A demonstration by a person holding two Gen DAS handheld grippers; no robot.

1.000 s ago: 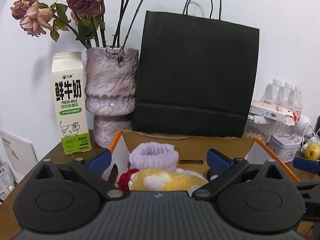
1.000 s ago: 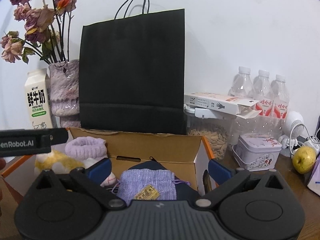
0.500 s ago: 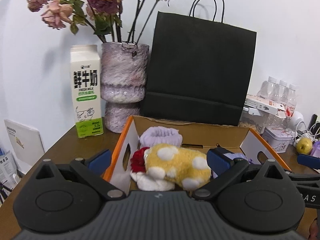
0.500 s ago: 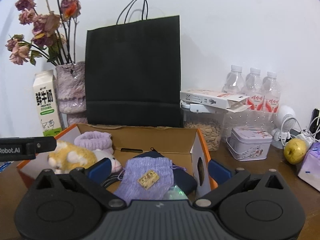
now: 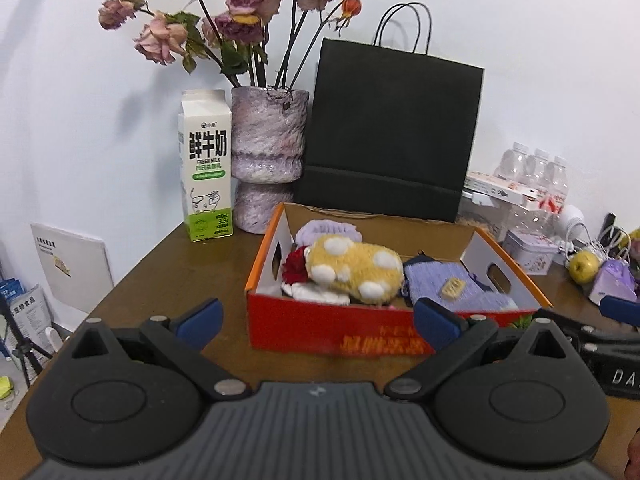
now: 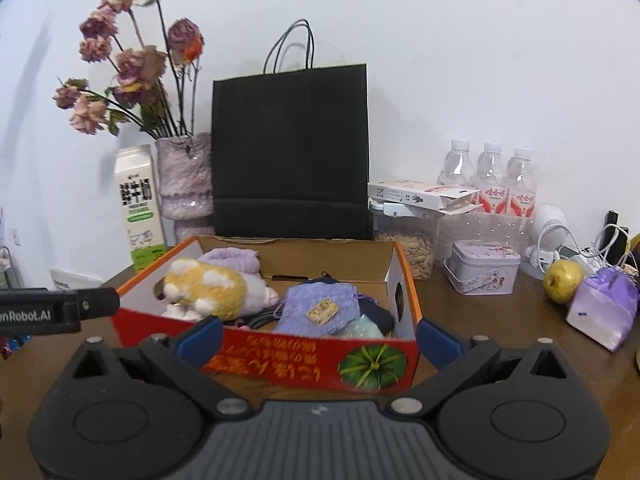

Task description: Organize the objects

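Left gripper (image 5: 316,316): closest to me, fingers spread wide, nothing between them; it hangs in front of the box's red front wall, not touching it.
Right gripper (image 6: 318,336): likewise spread and empty, just short of the same wall, near the pumpkin print.
Box (image 5: 320,330): an open cardboard box with orange rims on the brown table (image 5: 176,280); this is where the task's things sit.
Inside, left end: a yellow plush toy (image 5: 352,270) with white spots lies on its side, touching a lilac wristband (image 5: 326,230) behind it.
Inside, right end: a purple knit pouch (image 5: 452,288) with a small tan label lies flat beside the plush.
Step in hand: as I judge it, the sorting looks close to done and both tools are clear of the box.
Doing it well: keep the fingers apart and level, stay off the front wall so the light box doesn't skid, and mind the tall things behind.
Behind the box: a milk carton (image 5: 206,164), a vase of dried roses (image 5: 270,152) and a black paper bag (image 5: 390,128) stand against the wall.
Right view only: a pale green item (image 6: 362,328) tucked under the pouch, a tin (image 6: 486,266) and a purple tissue pack (image 6: 604,314).
Left view only: a white booklet (image 5: 74,266) leaning beyond the table's left edge.
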